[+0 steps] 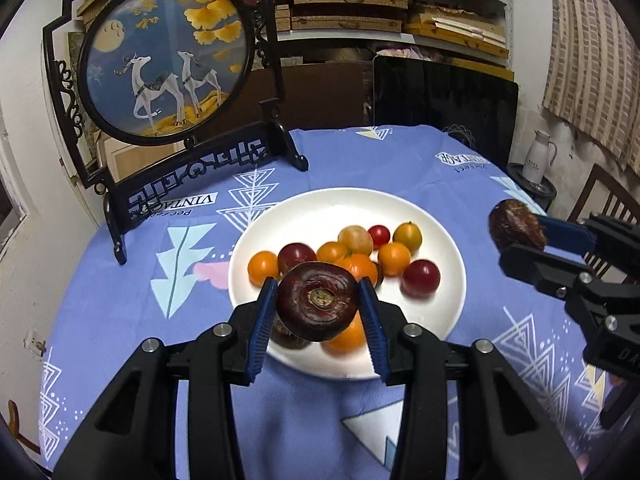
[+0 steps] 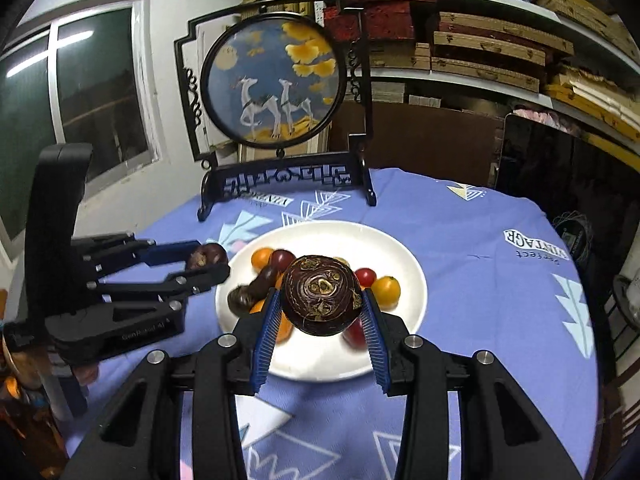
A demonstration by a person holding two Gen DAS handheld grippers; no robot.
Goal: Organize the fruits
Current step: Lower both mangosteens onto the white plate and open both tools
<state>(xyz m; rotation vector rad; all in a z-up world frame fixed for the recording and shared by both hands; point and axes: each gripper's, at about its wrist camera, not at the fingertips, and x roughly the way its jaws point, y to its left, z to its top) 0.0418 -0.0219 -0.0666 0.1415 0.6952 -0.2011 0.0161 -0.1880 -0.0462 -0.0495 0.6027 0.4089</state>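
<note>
A white plate (image 1: 440, 312) on the blue cloth holds several orange, yellow and red cherry tomatoes (image 1: 394, 258) and dark water chestnuts (image 2: 244, 300). My left gripper (image 1: 318, 306) is shut on a dark brown water chestnut (image 1: 318, 304), held above the plate's near edge. My right gripper (image 2: 320, 304) is shut on another water chestnut (image 2: 320, 300) above the plate. In the left wrist view the right gripper (image 1: 520, 240) sits to the right of the plate with its chestnut (image 1: 516, 226). In the right wrist view the left gripper (image 2: 208, 262) sits left of the plate.
A black-framed round deer screen (image 1: 168, 56) stands at the table's back left. The plate also shows in the right wrist view (image 2: 400, 248). A dark panel (image 1: 444, 100) leans behind the table. A white jug (image 1: 538, 156) and a wooden chair (image 1: 604, 200) stand at the right.
</note>
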